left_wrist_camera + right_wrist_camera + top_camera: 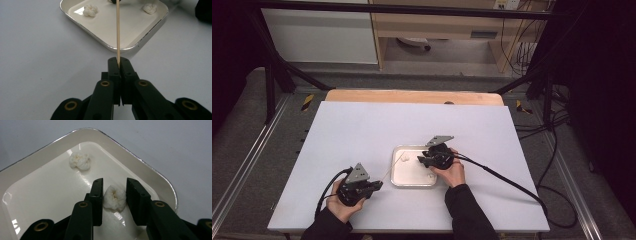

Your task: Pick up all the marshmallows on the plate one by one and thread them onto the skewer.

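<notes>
My left gripper (118, 61) is shut on the near end of a thin wooden skewer (118, 30) that slants up over a white square tray (110, 46). In the high view this gripper (379, 185) sits left of the tray (414, 185) near the table's front, and the skewer (391, 170) points toward the tray. My right gripper (114, 185) reaches down into the tray (155, 172). A white puffy lump (115, 198) lies between its pads and touches both. A second lump (80, 160) lies farther in.
The tray sits on a white sheet over a wooden table (412, 96). Two loose lumps (90, 10) (150, 8) lie in the tray's far part. A black cable (507, 180) trails right from the right gripper. Bare sheet lies all around the tray.
</notes>
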`<state>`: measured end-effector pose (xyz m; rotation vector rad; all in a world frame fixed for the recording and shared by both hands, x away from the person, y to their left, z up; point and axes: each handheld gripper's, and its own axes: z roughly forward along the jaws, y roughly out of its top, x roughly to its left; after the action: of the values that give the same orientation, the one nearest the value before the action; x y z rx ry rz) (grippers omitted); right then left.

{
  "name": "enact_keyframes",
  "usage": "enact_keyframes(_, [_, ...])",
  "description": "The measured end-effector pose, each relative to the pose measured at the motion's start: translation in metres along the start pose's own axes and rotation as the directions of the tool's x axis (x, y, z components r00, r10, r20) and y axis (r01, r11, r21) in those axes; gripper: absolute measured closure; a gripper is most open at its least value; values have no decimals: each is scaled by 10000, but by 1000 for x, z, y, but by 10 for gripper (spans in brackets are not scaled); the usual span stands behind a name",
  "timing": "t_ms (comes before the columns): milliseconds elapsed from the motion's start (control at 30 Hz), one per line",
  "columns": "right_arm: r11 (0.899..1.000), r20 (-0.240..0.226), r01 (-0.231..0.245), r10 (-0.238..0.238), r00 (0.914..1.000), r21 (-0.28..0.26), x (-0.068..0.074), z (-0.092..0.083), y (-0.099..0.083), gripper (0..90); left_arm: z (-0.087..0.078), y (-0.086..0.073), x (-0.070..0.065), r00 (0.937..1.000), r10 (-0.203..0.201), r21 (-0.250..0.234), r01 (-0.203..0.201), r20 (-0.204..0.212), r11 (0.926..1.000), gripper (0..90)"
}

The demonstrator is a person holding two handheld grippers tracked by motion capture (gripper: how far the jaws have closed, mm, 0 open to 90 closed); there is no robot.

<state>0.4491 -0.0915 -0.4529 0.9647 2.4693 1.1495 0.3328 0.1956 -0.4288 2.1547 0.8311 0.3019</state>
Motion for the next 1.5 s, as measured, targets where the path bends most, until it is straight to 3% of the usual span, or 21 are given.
enact_keyframes(233, [9997, 1, -203, 203, 9998, -96, 0, -7, 2, 702, -1, 0, -1, 10000, 18, -56, -19, -50, 10000, 887])
enact_keyframes(433, [9967, -673, -624, 589, 9960, -517, 3, -25, 9, 699, -1, 0, -2, 9999, 78, -121, -79, -69, 9999, 887])
enact_keyframes(500, [9926, -1079, -899, 809, 9909, -818, 6, -37, 13, 696, -1, 0, -2, 9999, 75, -145, -76, -71, 9999, 887])
enact_keyframes(633, [9884, -1462, -1072, 909, 9851, -1078, 8, -47, 16, 695, -2, 0, -4, 9999, 110, -200, -111, -80, 9997, 886])
enact_keyframes(700, [9825, -1843, -1271, 1010, 9777, -1362, 10, -56, 20, 692, -2, 0, -4, 9999, 135, -227, -137, -72, 9996, 887])
enact_keyframes(967, [9644, -2481, -1679, 1150, 9619, -2041, 12, -74, 26, 690, -2, 1, -7, 9997, 232, -369, -235, -90, 9990, 886])
enact_keyframes(1033, [9535, -2833, -1937, 1245, 9509, -2309, 13, -78, 28, 691, -1, 1, -8, 9997, 253, -397, -256, -71, 9989, 886])
enact_keyframes(1167, [9417, -3097, -2199, 1360, 9411, -2545, 13, -80, 30, 691, -1, 1, -9, 9995, 313, -414, -315, -68, 9986, 887])
enact_keyframes(1200, [9334, -3275, -2403, 1469, 9334, -2664, 13, -81, 31, 690, -1, 1, -10, 9994, 332, -443, -335, -62, 9985, 887])
enact_keyframes(1300, [9251, -3422, -2596, 1574, 9263, -2772, 12, -81, 32, 691, -1, 2, -11, 9993, 363, -488, -365, -53, 9981, 887])
enact_keyframes(1333, [9187, -3594, -2753, 1644, 9186, -2834, 11, -81, 33, 690, -1, 2, -12, 9993, 377, -515, -379, -48, 9980, 887])
enact_keyframes(1467, [9129, -3746, -2911, 1730, 9109, -2862, 12, -80, 34, 691, -1, 2, -12, 9992, 392, -518, -393, -38, 9979, 886])
enact_keyframes(1500, [9091, -3865, -3018, 1783, 9049, -2871, 12, -79, 35, 692, -1, 2, -12, 9993, 378, -549, -380, -36, 9978, 886])
